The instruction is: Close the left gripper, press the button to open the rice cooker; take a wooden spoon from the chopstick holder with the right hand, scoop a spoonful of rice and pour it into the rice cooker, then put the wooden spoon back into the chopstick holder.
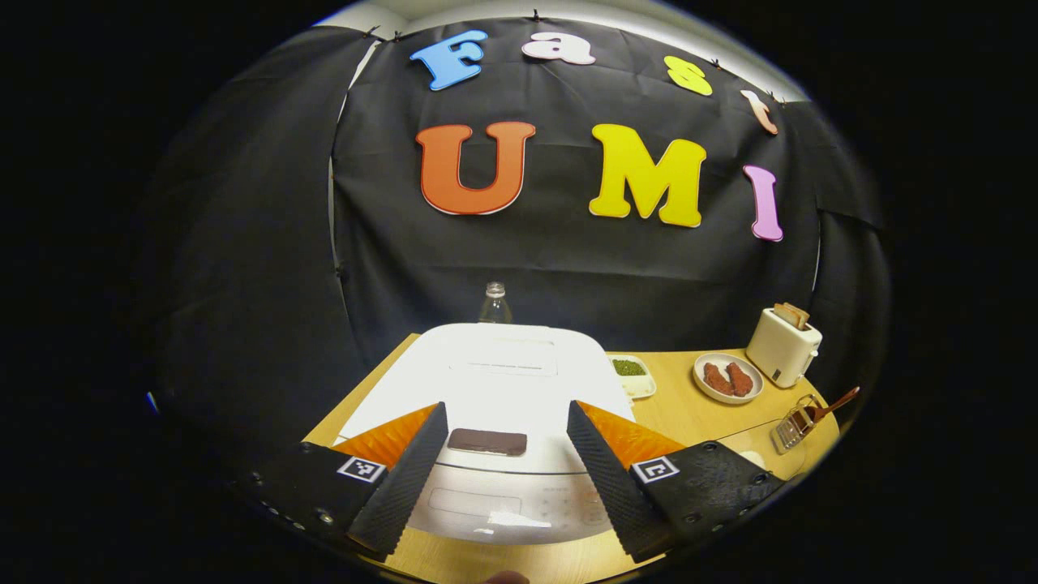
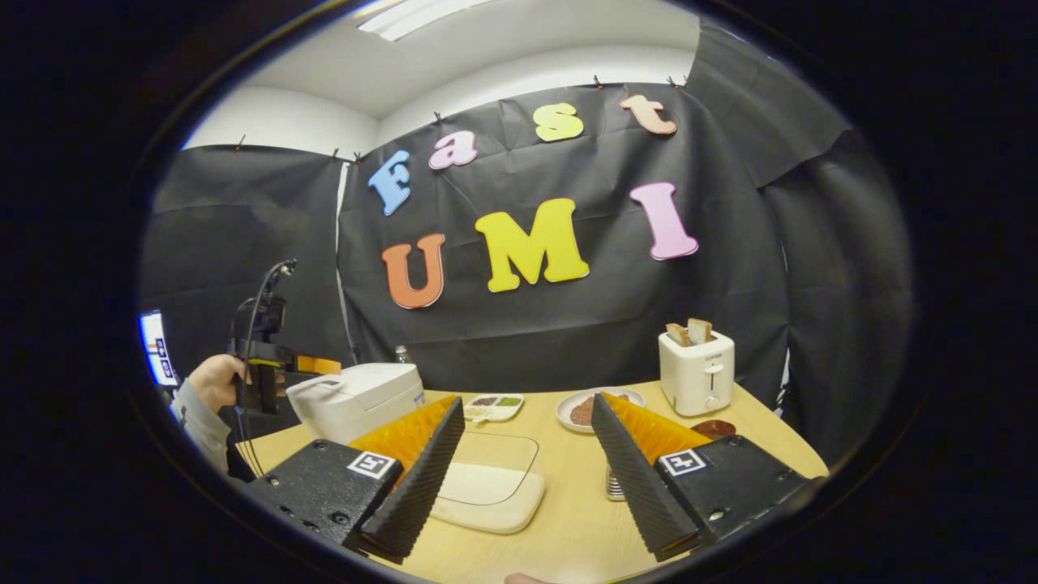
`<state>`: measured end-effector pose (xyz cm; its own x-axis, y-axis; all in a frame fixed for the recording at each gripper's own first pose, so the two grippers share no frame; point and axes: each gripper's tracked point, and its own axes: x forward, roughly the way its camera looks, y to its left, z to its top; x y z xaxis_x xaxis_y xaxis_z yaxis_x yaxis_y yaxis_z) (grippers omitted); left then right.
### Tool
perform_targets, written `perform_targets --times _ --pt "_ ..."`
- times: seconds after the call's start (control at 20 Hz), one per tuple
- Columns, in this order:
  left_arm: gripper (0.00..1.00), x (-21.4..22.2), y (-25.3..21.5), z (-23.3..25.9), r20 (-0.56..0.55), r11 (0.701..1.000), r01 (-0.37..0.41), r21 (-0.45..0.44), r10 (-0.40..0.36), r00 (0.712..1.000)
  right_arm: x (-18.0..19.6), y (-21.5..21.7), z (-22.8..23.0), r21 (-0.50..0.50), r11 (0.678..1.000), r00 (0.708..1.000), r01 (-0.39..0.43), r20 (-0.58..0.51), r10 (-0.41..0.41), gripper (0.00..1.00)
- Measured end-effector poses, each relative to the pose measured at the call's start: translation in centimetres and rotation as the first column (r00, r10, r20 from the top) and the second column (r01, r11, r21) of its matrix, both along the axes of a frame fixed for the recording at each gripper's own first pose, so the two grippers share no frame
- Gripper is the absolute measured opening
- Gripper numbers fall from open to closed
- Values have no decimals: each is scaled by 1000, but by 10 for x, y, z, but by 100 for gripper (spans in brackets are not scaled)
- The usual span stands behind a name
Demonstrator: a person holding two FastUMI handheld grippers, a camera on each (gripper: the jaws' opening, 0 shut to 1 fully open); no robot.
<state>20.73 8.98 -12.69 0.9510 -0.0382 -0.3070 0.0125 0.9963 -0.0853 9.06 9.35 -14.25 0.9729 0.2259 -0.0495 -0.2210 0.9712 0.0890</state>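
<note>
While no label reads clearly, each hand-held gripper, left and right, stands spread above the table.

Wooden table bears rice cooker; toaster; plate.

Behind the rice cooker, a clear bottle shows just its neck and cap in the left gripper view. Right of the cooker, the chopstick holder is small and distorted near the rim, its contents hard to tell. In the right gripper view, the right finger covers most of the holder.
</note>
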Motion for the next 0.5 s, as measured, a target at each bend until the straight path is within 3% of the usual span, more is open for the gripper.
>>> perform_targets --times 0.35,0.5 --pt "94 -50 -23 55 141 999 22 26 -25 990 -2 -14 15 -41 997 998 67 16 -66 100" --pt "94 -76 -31 67 185 999 6 43 -14 983 -7 -27 32 -65 989 991 134 33 -132 100"
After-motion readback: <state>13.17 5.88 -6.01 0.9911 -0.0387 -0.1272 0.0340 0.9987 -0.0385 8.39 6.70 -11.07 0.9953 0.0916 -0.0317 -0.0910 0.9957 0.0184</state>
